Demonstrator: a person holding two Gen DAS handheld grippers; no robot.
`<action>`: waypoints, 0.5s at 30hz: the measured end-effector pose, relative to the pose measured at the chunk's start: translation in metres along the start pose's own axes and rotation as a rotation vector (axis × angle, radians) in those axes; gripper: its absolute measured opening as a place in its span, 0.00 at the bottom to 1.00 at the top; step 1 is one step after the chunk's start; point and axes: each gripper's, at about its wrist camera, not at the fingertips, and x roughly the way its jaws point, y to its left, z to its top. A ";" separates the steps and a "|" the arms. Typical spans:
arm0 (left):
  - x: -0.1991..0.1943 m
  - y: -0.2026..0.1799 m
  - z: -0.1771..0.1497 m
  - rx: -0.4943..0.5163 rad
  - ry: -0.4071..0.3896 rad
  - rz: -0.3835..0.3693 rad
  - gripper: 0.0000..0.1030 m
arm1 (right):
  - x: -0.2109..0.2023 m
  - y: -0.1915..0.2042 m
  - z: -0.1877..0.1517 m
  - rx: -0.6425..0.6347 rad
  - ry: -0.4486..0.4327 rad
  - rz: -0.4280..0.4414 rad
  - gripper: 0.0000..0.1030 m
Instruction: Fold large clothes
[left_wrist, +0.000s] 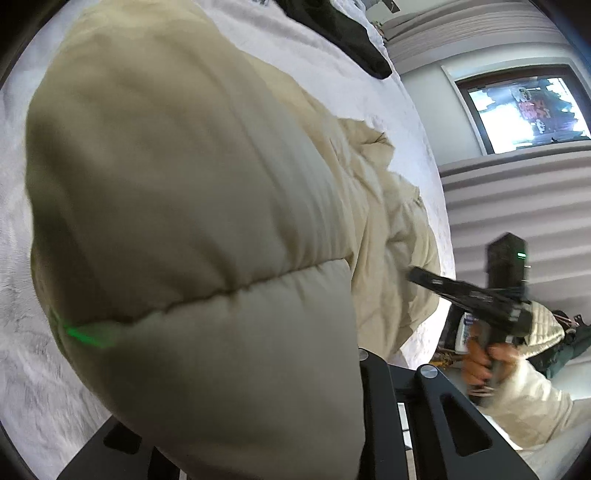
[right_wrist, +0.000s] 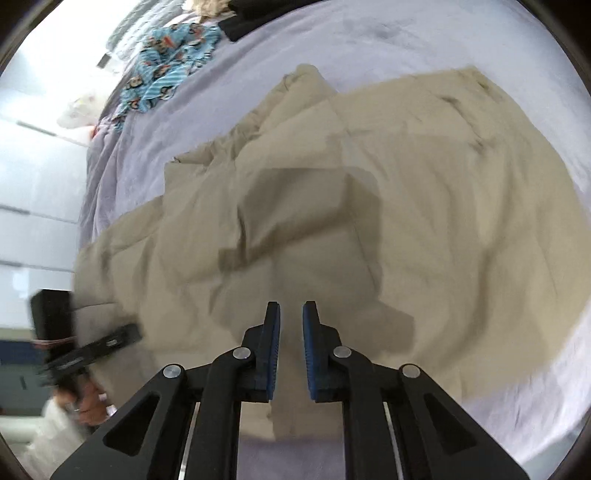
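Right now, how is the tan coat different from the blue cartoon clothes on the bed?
The tan coat is big, plain and puffy; the blue cartoon clothes look smaller, thin and covered in pictures. The coat lies spread out near the right tool; the blue clothes sit crumpled near the bed's far edge. Both rest on the same pale bedspread.
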 end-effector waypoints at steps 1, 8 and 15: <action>-0.006 -0.015 0.000 0.002 -0.012 0.026 0.23 | 0.009 -0.001 0.004 -0.019 0.009 0.007 0.13; -0.029 -0.128 0.009 0.018 -0.067 0.100 0.23 | 0.058 -0.020 0.021 -0.051 0.089 0.124 0.11; 0.025 -0.243 0.039 0.090 -0.017 0.199 0.23 | 0.080 -0.057 0.028 0.024 0.149 0.269 0.03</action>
